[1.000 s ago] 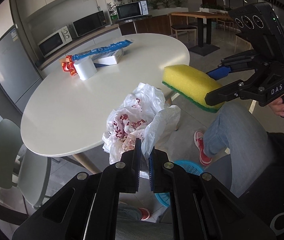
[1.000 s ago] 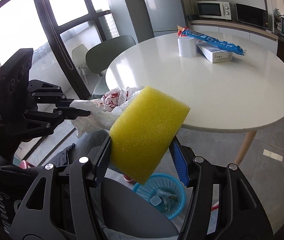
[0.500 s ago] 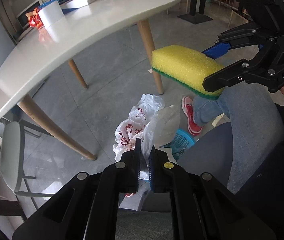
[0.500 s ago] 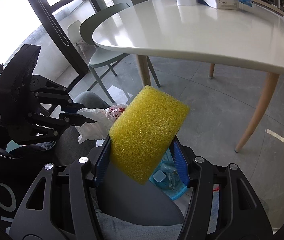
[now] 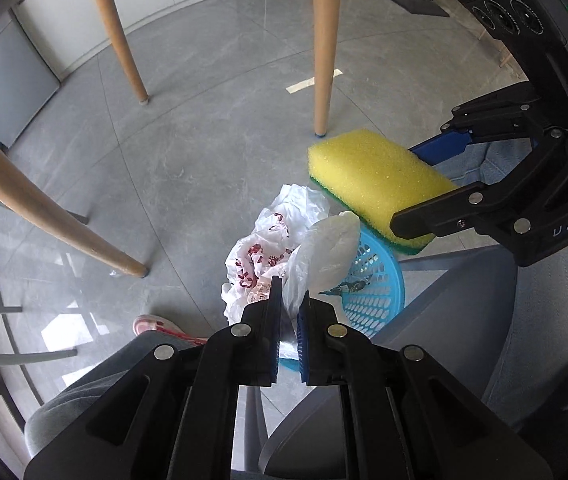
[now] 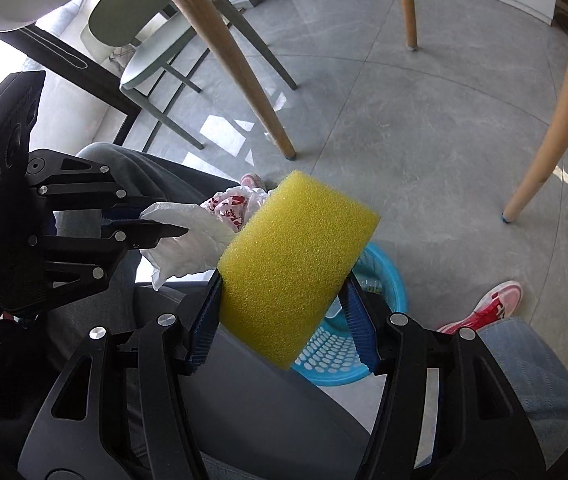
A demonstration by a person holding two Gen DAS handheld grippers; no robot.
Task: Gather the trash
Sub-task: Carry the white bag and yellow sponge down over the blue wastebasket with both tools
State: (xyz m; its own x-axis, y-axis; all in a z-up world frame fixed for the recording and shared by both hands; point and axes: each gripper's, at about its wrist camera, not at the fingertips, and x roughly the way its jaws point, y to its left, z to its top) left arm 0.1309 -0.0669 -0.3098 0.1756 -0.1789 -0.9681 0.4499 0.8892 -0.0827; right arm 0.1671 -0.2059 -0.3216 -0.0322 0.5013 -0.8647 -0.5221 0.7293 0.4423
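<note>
My left gripper (image 5: 290, 300) is shut on a crumpled white plastic bag with red print (image 5: 271, 256) and holds it in the air just above and left of a blue mesh trash basket (image 5: 376, 292) on the floor. My right gripper (image 6: 284, 320) is shut on a yellow sponge with a green underside (image 6: 296, 260). In the left wrist view the sponge (image 5: 372, 180) hangs above the basket's far rim. In the right wrist view the left gripper (image 6: 179, 226) holds the bag (image 6: 199, 236) left of the sponge, and the basket (image 6: 364, 320) lies below it with some trash inside.
Wooden table legs (image 5: 324, 48) stand on the grey tiled floor beyond the basket. A pale green chair (image 6: 151, 60) stands at the far left. The person's knees (image 5: 464, 300) and red shoes (image 6: 484, 308) flank the basket.
Both grippers have dropped from table height to below the table, toward the basket. The bag and sponge are still held. The tabletop has left both views.
</note>
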